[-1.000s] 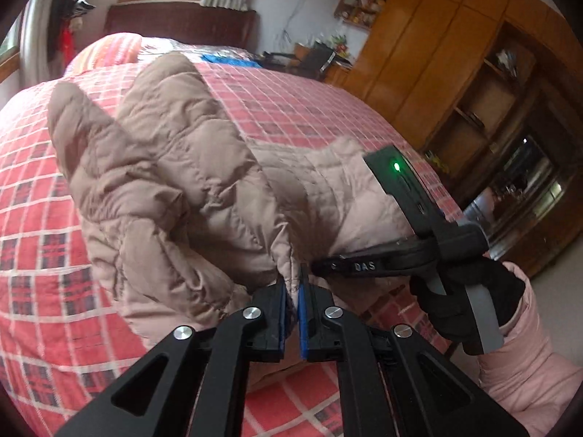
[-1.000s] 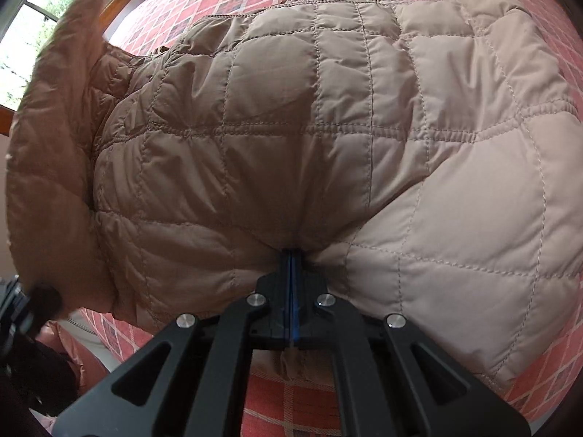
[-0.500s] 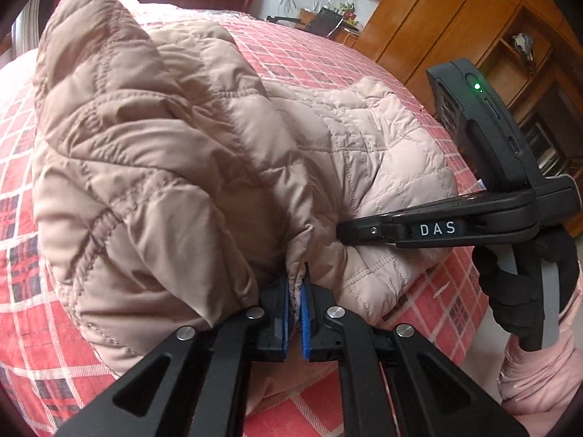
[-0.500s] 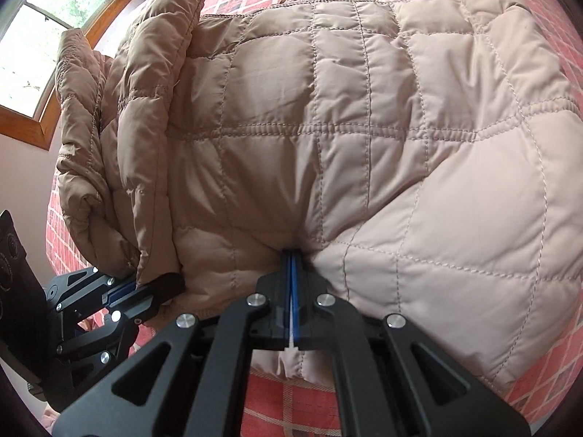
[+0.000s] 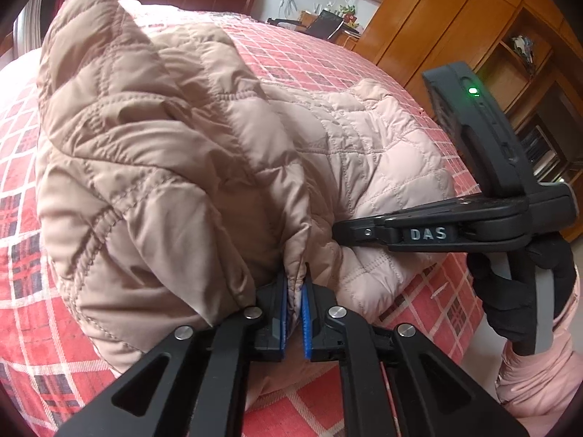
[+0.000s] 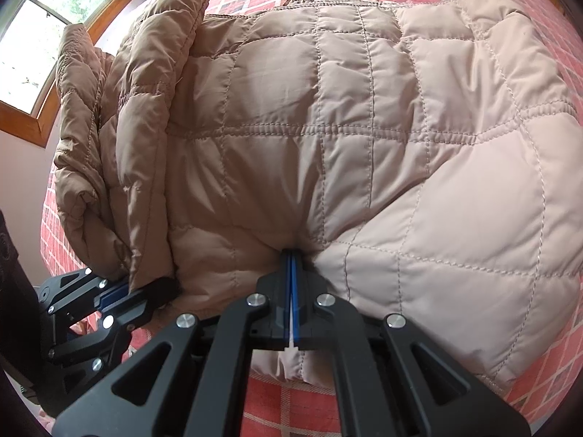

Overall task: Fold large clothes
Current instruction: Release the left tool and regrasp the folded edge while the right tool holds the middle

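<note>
A quilted beige jacket [image 6: 346, 138] lies on the bed [image 5: 22, 240], which has a red checked cover. The left hand-held gripper [image 5: 294, 291] is almost closed, with only a narrow gap between its blue pads [image 5: 280, 306], and a thin fold of the jacket's edge is pinched in that gap. This held part of the jacket is raised and stands as a tall, crumpled hump above the rest of the garment, leaning over the flat part.

The right hand-held gripper [image 6: 293, 266] is closed tight on the lower edge of the jacket, near the side of the bed; its blue pads are pressed together and the fabric puckers around them. In the left wrist view this gripper comes in from the right, and a hand [image 5: 521, 291] in a black glove with a pink sleeve [image 5: 535, 389] holds its handle. A small green light [image 5: 472, 90] glows on its upper part. Wooden cabinets [image 5: 455, 18] stand behind the bed, and a window [image 6: 47, 29] is at the other side.
</note>
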`<state>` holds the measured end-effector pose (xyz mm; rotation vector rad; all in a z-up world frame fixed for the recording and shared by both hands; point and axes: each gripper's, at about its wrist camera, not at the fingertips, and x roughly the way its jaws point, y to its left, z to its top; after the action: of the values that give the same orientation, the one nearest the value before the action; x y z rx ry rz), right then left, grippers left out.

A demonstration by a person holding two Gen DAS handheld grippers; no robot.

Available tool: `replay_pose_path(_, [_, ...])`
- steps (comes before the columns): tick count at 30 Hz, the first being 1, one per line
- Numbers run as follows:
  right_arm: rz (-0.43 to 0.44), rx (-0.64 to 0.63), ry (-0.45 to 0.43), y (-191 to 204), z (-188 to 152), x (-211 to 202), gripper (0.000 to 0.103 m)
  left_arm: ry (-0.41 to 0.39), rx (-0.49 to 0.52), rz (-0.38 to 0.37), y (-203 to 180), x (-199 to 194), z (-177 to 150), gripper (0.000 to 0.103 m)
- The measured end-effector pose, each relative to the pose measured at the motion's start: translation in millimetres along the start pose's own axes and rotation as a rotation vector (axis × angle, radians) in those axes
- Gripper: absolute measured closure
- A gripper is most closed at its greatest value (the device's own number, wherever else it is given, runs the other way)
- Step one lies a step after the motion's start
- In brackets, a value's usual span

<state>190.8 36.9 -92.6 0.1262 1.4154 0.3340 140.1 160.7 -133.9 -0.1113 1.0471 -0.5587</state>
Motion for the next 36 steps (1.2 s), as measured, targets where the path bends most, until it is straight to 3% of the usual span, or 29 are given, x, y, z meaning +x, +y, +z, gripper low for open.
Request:
replay_pose_path(5, [0.002,-0.002,0.004,-0.5,2.8,0.5,0.103,-0.023,-0.003,-0.030,-9.1,-31.8,-0.5,0.075])
replay_pose_path(9, [0.008,-0.004,0.004,-0.1,3.1,0.6,0.103,-0.106,0.022,0.038,-15.5,-79.1,-4.1,0.060])
replay_pose_path(13, [0.015,-0.003,0.004,-1.5,3.3,-0.7,0.103,-0.190,-0.019,0.190,1.2,-121.9,-2.7,0.039])
replay_pose_path(16, [0.021,-0.004,0.003,-2.1,2.8,-0.4,0.103,-0.201,-0.118,0.244,38.0,-136.7,-2.4,0.039])
replay_pose_path(26, [0.009,-0.007,0.012,-5.0,4.7,0.4,0.103,-0.168,-0.434,0.302,164.3,-139.7,-34.1,0.040])
replay_pose_path(28, [0.003,-0.009,0.012,-3.3,5.4,0.3,0.103,-0.163,-0.473,0.285,183.5,-138.7,-39.7,0.039])
replay_pose_path(36, [-0.005,-0.011,0.010,2.9,8.0,5.1,0.103,-0.133,-0.507,-0.039,229.4,-100.5,-39.3,0.032])
